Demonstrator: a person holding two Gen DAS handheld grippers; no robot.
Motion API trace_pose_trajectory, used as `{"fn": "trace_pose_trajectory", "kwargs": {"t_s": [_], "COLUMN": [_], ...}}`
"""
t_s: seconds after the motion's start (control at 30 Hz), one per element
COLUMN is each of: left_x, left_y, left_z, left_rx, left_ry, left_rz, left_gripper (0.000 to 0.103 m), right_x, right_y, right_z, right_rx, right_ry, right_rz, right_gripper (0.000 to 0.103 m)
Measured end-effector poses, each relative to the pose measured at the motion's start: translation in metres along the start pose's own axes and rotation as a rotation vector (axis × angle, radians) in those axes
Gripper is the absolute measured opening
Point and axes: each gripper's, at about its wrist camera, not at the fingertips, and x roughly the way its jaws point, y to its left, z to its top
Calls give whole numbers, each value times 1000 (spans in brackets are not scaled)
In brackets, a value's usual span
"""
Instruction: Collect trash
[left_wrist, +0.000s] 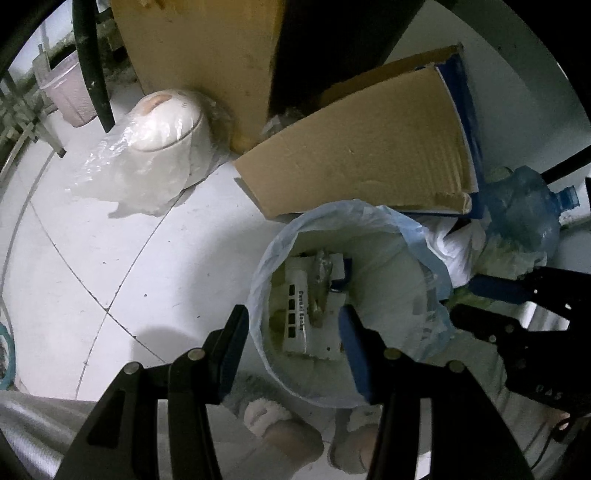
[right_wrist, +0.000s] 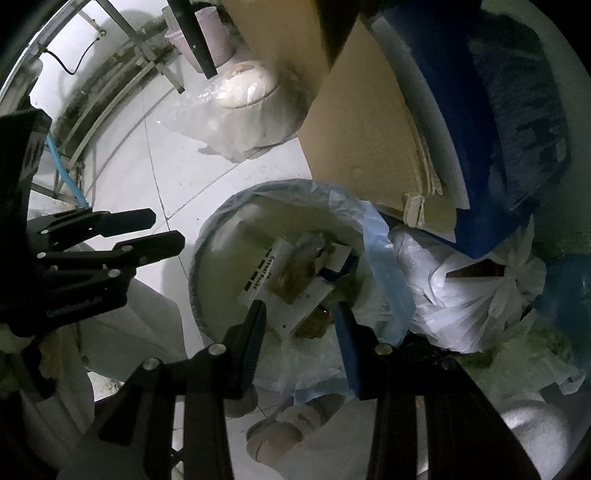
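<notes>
We hold both grippers above the lined trash bin (left_wrist: 369, 236), jaws apart and empty.

At the upper right of the frames a cardboard sheet (left_wrist: 369, 147) leans just behind the bin. Lower centre, the bin holds a white box (right_wrist: 266, 273) with brown scraps (right_wrist: 291, 284) on it. Our left gripper (left_wrist: 295, 350) and our right gripper (right_wrist: 301, 332) each hover released over that trash, touching nothing.

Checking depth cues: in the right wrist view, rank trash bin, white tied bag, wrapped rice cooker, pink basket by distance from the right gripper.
From the right gripper:
1. Trash bin, directly below the fingers.
2. White tied bag, right of the bin.
3. Wrapped rice cooker, on the floor beyond the bin.
4. Pink basket, behind the cooker.
</notes>
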Motion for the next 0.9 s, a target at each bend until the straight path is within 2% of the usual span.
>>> {"fn": "trace_pose_trajectory", "kwargs": {"t_s": [0.3,0.67,0.9], "left_x": [-25,-67,-95], "left_y": [-13,-37,-50], "left_z": [-15,-30,-43], "left_rx": [20,71,90], "left_ry": [-22,-79,-124], "left_rz": [-21,-20,-19], "left_gripper": [50,50,55], "right_x": [-35,-93,-124], "right_y": [6,7,9], "right_z": [-17,-43,-60], "right_rx": [-2,7,12], "right_ry": [-54,-163,-222], "right_rz": [0,-9,-9], "right_gripper": [36,36,36]}}
